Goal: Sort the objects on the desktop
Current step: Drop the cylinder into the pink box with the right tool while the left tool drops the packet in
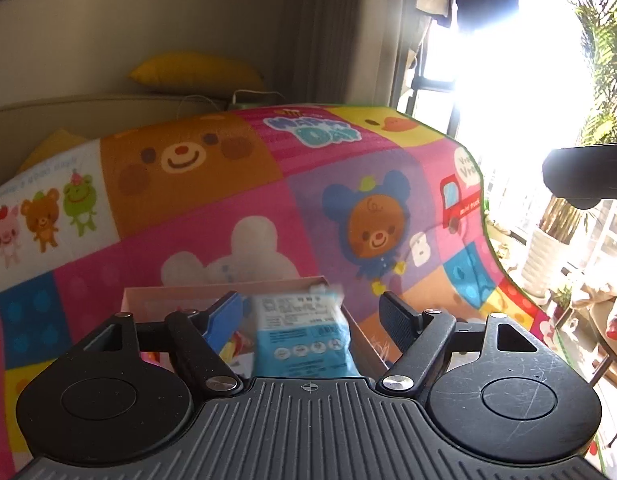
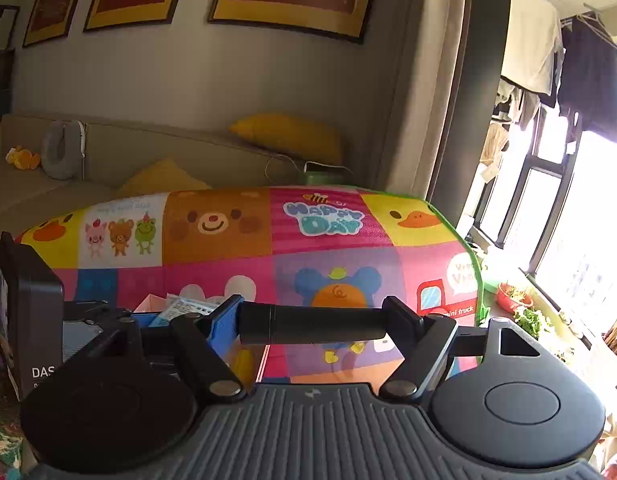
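Blown-out window (image 1: 508, 60) glare, fisheye warping.

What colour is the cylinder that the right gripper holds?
Black cylinder; the right wrist view shows it best.

- The patchwork cartoon play mat (image 1: 236, 208) over the table shows pink, orange, yellow, purple and white squares with bears, a duck and a red truck; green trims its edge.
- The blue-and-white printed snack packet (image 1: 304, 332) carries dark text.
- The pale pink cardboard box (image 1: 212, 289) is plain.
- The matte black cylinder (image 2: 312, 324) is unpatterned.
- The yellow cushion (image 2: 288, 134) is plain.
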A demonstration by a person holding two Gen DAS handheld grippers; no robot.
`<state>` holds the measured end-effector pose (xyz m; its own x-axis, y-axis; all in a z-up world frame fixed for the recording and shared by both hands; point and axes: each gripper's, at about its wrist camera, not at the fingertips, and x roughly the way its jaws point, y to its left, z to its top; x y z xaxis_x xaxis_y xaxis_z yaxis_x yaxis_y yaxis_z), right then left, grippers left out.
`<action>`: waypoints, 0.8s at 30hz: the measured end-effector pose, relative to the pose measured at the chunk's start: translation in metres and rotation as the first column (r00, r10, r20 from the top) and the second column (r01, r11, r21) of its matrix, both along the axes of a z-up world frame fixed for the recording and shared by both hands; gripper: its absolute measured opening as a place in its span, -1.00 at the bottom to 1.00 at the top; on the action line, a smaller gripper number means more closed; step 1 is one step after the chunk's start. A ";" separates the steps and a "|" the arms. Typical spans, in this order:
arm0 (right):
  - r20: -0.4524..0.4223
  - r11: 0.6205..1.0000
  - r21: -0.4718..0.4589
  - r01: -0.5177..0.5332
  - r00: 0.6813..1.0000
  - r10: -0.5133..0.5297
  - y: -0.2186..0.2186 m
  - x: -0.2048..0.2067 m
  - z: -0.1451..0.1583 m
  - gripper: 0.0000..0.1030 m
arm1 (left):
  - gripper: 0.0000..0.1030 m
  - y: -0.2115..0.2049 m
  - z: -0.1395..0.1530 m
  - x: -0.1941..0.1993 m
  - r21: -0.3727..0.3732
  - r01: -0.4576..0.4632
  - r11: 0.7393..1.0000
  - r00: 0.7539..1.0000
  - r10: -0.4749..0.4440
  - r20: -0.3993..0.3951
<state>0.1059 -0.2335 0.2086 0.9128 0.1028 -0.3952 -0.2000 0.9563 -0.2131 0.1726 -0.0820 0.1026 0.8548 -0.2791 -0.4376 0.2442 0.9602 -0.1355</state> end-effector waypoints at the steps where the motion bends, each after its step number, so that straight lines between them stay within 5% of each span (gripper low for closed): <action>1: -0.019 1.000 0.005 0.006 1.000 -0.006 0.001 0.011 -0.004 0.46 | 0.80 0.004 -0.002 -0.006 0.018 0.009 1.000 1.000 -0.009 0.013; 10: -0.166 0.997 0.072 -0.006 0.986 0.018 0.024 0.076 -0.047 0.46 | 0.96 0.077 -0.031 -0.095 0.046 -0.030 0.998 0.999 0.028 0.038; 15: -0.300 0.980 0.189 -0.069 0.946 0.125 0.065 0.114 -0.061 0.46 | 0.97 0.095 -0.055 -0.098 0.013 -0.057 0.998 0.998 0.057 -0.026; 24: -0.432 0.973 0.207 -0.101 0.883 0.184 0.111 0.148 -0.089 0.58 | 1.00 0.103 -0.074 -0.098 -0.038 -0.047 0.998 0.997 0.045 -0.067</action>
<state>0.2543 -0.1228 0.1194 0.6142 0.3230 -0.7200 -0.3711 0.9234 0.0976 0.0742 0.0213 0.0286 0.8366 -0.2586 -0.4829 0.1892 0.9637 -0.1882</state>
